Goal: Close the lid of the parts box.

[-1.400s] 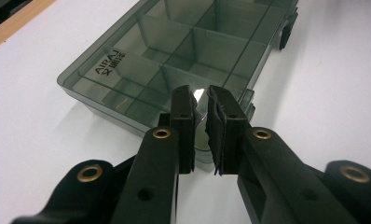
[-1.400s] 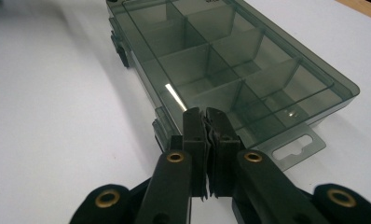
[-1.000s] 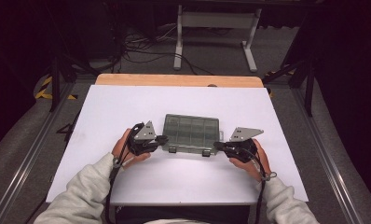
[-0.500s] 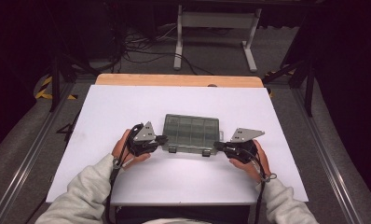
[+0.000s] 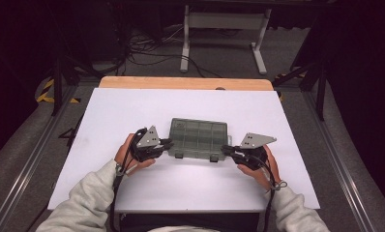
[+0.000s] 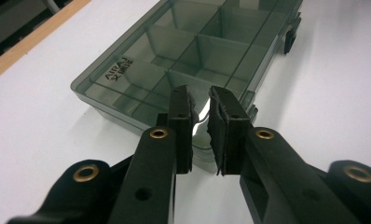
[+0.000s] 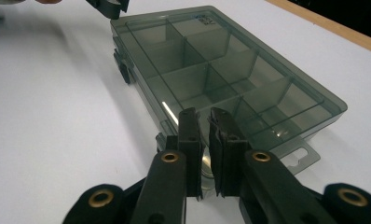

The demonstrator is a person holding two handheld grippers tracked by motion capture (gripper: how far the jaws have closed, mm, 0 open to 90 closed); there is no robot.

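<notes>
The compartment box [image 5: 198,138], a smoky translucent plastic case with a closed clear lid, lies flat near the middle of the white table [image 5: 132,111], its long side running across in front of the person. Through the lid the gripper views show dividers that split the inside into rows of compartments, all of which look bare. Small dark latches sit on the near long edge, and a hang tab sticks out from the short end by the right tool. Lettering is printed on the lid near the corner at the left tool's end.

Beyond the white surface a strip of wooden edge [image 5: 185,83] shows at the far side of the table.

The left tool [image 5: 169,143] points in at the box's left short end, held low over the table by the left hand [image 5: 130,157]. Its jaws have just been opening a little; a narrow gap stands between the pads, which hover at the box's near corner, and I cannot tell whether they touch it.

The right tool [image 5: 225,149] mirrors it at the right short end, held by the right hand [image 5: 263,166]. Its jaws have likewise just been opening slightly, released with a slim gap, the tips over the box's corner beside the hang tab.
</notes>
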